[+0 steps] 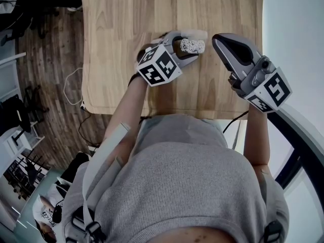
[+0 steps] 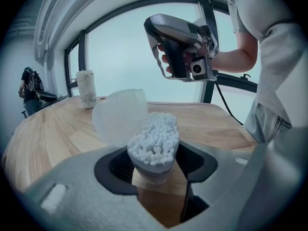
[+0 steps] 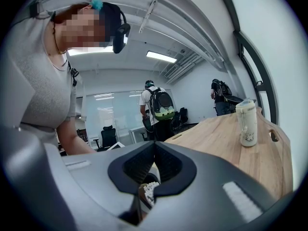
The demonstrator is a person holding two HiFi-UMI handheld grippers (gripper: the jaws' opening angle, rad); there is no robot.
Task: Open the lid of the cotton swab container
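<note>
Lid (image 2: 120, 114) stands flipped back at ten o'clock from the bared swabs (image 2: 156, 136), the container (image 2: 153, 170) pinched in the left claw (image 1: 195, 45) over the surface (image 1: 126, 34), the right claw (image 1: 218, 39) pressed together, empty, at its three o'clock, so opening looks done.

1. No word, brand or number is legible in any view
2. The white marker cube (image 1: 159, 65) at the rear of the left gripper (image 1: 199, 45) shows only black-and-white square code patterns
3. The matching cube (image 1: 271, 91) behind the right gripper (image 1: 217, 38) bears the same kind of pattern
4. The tall pale cylindrical bottle (image 3: 247, 122) on the light wooden table (image 3: 226, 143), ahead of the right gripper, carries a small dark print too small to read
</note>
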